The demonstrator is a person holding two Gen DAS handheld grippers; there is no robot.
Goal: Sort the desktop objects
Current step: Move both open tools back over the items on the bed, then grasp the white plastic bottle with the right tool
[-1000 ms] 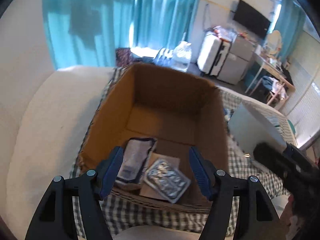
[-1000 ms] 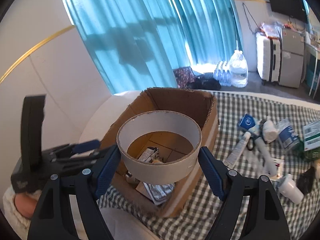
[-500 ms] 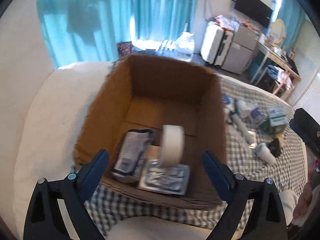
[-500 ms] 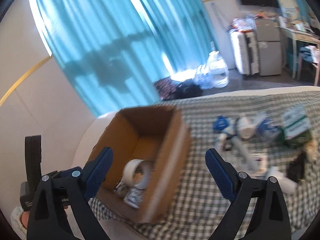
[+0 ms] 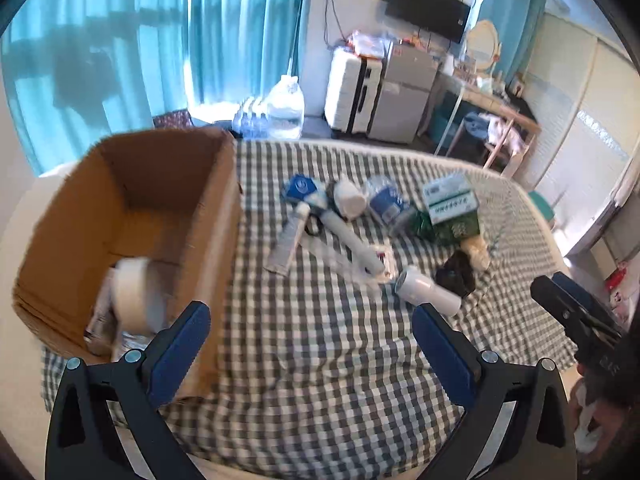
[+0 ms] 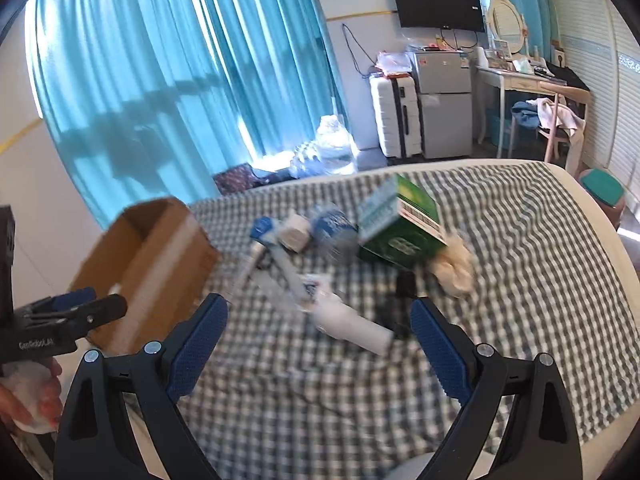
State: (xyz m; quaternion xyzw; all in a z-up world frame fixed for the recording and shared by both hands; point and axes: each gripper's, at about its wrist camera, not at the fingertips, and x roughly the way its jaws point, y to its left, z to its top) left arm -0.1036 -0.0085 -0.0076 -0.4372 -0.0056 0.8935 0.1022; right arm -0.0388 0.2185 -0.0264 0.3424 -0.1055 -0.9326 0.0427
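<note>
The left gripper stands wide with nothing between its blue pads; its jaws have just been opening further. It hangs over the checked cloth that covers the bed. In the left wrist view a cardboard box sits at nine o'clock, and a roll of white tape stands on edge inside it, near the front wall, over some flat packets that are too blurred to tell apart.

The right gripper is also wide and holds nothing. A white bottle lies on its side on the cloth just beyond that gripper, between the lines of the two pads but not touched by them.

At twelve o'clock from the bottle lies a loose heap: a green and white carton, a white tube, a small white jar, a blue-labelled bottle, a crumpled pale cloth and a small black thing.

In the right wrist view the left gripper shows at nine o'clock, beside the box.
</note>
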